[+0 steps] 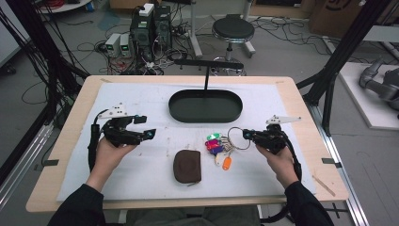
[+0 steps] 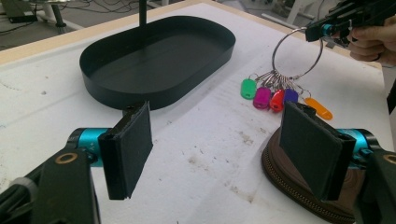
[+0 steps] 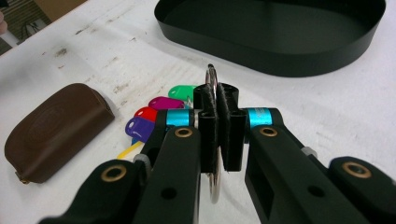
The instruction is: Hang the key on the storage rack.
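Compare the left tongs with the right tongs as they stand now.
The left tongs stand wide open with nothing between the pads; the right tongs are shut on the key ring. The left tongs hover beside the brown pouch; the right tongs lift the ring while its coloured tags lie on the table. Both are black with teal collars.

A wooden table (image 1: 301, 117) under a white cloth (image 1: 141, 101) stands on grey floor (image 1: 282, 52). Behind it: 1 black stool (image 1: 233, 30), computer towers (image 1: 150, 26), tangled cables (image 1: 94, 47), black frame posts (image 1: 346, 47).
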